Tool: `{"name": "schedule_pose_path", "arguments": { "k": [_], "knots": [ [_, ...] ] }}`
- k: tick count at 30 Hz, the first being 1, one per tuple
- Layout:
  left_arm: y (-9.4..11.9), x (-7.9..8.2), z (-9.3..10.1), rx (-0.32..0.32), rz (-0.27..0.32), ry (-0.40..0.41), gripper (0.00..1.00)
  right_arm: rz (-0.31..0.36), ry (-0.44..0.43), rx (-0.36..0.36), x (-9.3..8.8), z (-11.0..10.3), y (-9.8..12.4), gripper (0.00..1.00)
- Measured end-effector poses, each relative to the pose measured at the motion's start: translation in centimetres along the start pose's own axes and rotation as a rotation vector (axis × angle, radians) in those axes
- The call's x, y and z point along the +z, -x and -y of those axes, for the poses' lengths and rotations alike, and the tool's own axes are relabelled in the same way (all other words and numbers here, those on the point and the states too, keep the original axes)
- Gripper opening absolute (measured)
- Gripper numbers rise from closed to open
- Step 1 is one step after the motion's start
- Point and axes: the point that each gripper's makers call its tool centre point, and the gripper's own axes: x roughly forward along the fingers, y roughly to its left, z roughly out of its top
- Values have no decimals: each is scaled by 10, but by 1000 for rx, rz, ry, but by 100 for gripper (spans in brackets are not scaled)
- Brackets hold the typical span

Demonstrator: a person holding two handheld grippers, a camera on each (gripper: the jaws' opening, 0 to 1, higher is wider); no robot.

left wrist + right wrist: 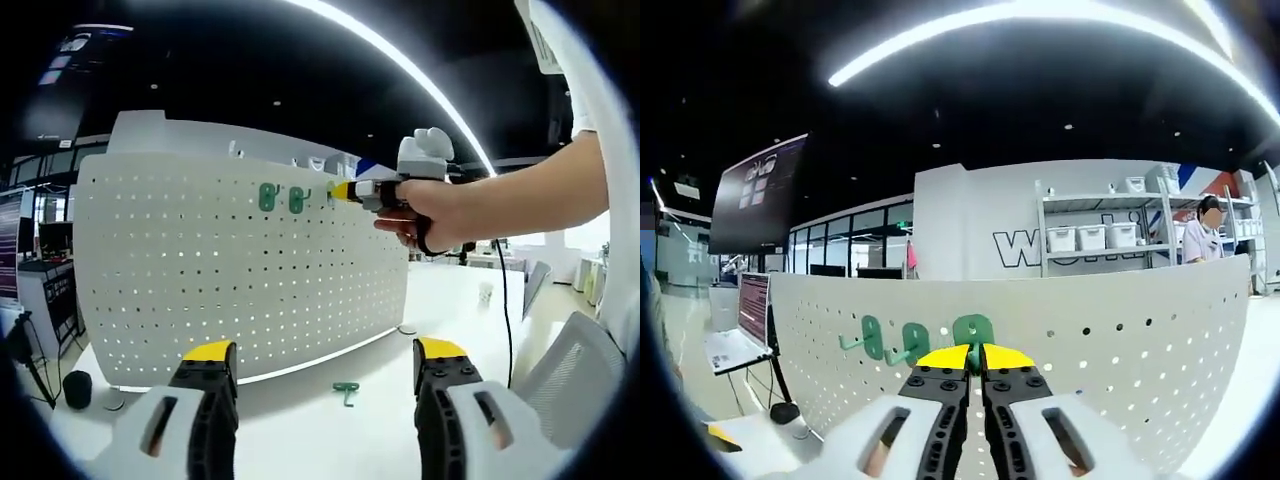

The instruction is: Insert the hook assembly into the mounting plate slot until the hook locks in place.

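A white perforated mounting plate [200, 280] stands upright on the table. Two green hooks [266, 197] [297, 199] hang near its top edge. A person's hand holds my right gripper [345, 190] against the plate just right of them. In the right gripper view, my right gripper [975, 357] is shut on a third green hook [973, 328], which is pressed to the plate [1120, 340] beside the two hung hooks [872, 335] [912, 340]. My left gripper [325, 360] is open with nothing in it, low in front of the plate. A spare green hook [346, 392] lies on the table.
The white table [330, 430] runs from the plate's foot to a grey chair back [575, 370] at the right. A black round object [76, 388] sits at the left. Shelves with white bins [1100, 235] and a person [1202, 240] stand far behind the plate.
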Motion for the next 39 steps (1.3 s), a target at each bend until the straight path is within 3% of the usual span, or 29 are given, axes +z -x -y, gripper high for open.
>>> {"name": "schedule_pose_path", "arguments": {
  "k": [19,21,39],
  "knots": [
    [1,-7,-4,9,-27,13,72,-14,-51,-12,-12,1,-14,1],
    [1,-6,-4,10,-21,22,72,-14,-82,-30,-12,2,-13,1],
    [2,-12,-5,20,-37,36,71,-9,-33,-171,-17,2,-17,1]
  ]
}}
